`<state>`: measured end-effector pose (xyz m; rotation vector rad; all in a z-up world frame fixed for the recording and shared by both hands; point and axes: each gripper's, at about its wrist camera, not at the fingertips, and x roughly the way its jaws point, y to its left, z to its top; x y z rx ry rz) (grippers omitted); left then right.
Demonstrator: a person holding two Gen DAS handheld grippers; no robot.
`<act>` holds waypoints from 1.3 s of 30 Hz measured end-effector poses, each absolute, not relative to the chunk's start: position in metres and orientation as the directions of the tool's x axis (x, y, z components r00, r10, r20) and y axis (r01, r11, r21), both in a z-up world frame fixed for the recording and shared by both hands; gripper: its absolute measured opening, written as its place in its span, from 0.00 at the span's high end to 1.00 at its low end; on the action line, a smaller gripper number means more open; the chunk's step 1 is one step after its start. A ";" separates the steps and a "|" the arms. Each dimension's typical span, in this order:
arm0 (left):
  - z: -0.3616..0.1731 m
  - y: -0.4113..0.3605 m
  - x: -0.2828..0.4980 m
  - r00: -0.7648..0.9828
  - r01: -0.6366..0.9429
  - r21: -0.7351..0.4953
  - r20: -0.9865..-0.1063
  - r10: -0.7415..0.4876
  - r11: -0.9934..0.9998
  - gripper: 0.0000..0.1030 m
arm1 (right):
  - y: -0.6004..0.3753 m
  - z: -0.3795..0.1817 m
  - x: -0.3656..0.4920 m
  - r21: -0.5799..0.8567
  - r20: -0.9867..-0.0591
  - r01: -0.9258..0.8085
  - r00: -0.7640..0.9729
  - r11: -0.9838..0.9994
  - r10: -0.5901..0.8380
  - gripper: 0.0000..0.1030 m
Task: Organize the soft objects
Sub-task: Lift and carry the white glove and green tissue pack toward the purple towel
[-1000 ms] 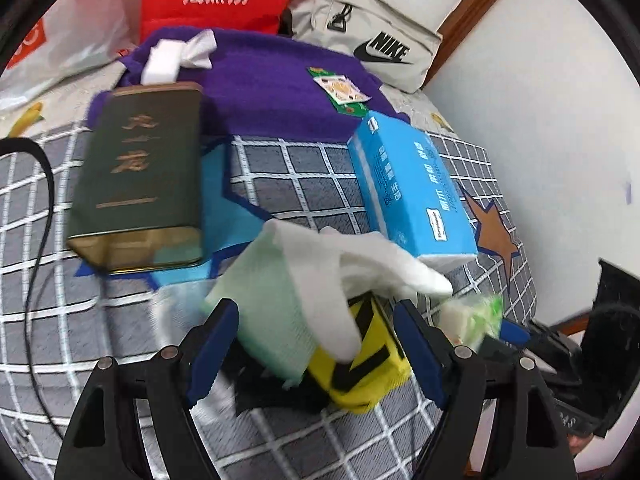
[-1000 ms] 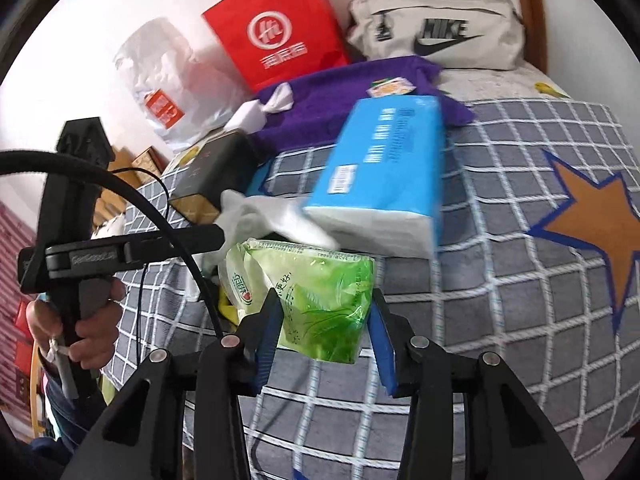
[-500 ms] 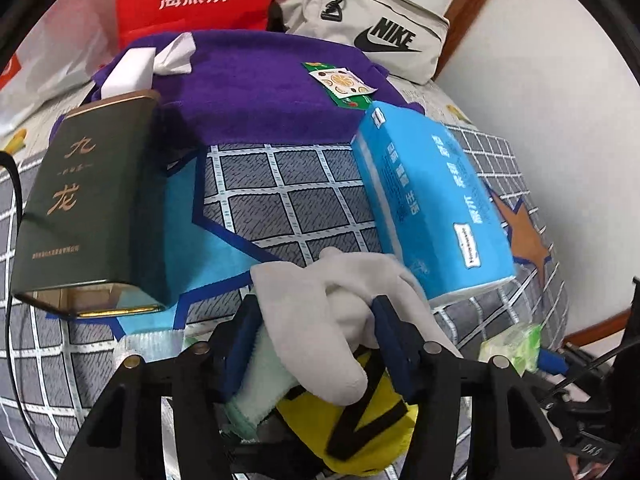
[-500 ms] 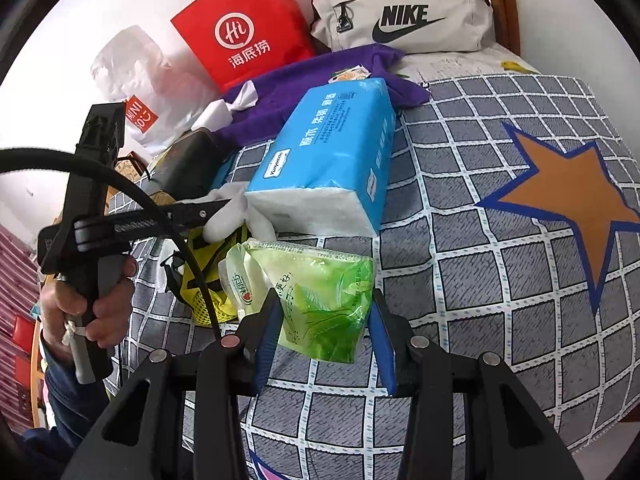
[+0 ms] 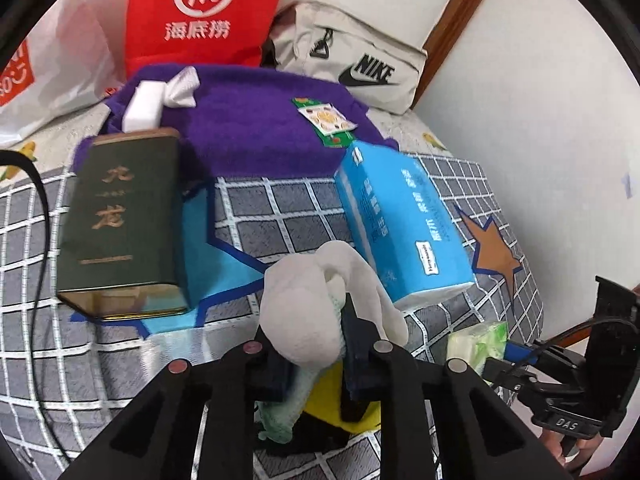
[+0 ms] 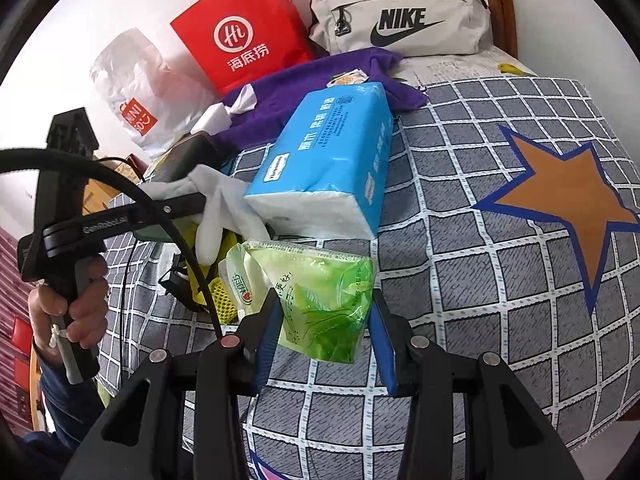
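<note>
1. White knit glove (image 5: 316, 312): your left gripper (image 5: 316, 360) has just been closing and its jaws now pinch the bunched cloth, with limp fingers spilling over both sides. It sits just in front of the blue tissue pack (image 5: 400, 220), near that pack's white end.
2. Green wipes packet (image 6: 316, 296): your right gripper (image 6: 324, 344) has its jaws pressed on the packet's sides, and the film looks creased at the pads. The packet hangs just in front of the blue tissue pack too, to the right of the glove.
3. Step in hand, as I read it: lift the glove clear. Raise slowly; the grip seems to take only a fold, and loose knit can slide out.
4. Watch the yellow mesh item (image 6: 218, 292) under the glove, beside the pack's near corner; a dangling finger may snag its black straps.
5. Textures: the blue tissue pack is glossy film, squarish, soft-cornered. The green tin (image 5: 120, 224), well left of the pack, is rigid, so leave it. The purple fleece (image 5: 256, 128) behind the pack is nappy and flat.
6. Keep the right hand level; the wipes packet is slick and pliant.
</note>
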<state>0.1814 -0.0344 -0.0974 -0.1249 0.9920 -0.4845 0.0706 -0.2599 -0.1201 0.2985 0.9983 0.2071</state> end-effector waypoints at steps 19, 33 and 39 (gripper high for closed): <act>-0.050 0.009 0.175 0.545 0.313 -0.358 -0.690 -0.475 0.880 0.81 | -0.244 -0.092 0.089 0.328 -0.763 -0.112 0.555 0.938 0.333 0.59; -0.030 0.023 0.195 0.592 0.296 -0.336 -0.670 -0.448 0.894 0.81 | -0.236 -0.061 0.142 0.308 -0.725 -0.198 0.585 0.931 0.364 0.59; -0.027 0.027 0.212 0.606 0.271 -0.328 -0.672 -0.425 0.905 0.81 | -0.234 -0.053 0.176 0.311 -0.719 -0.213 0.584 0.926 0.376 0.59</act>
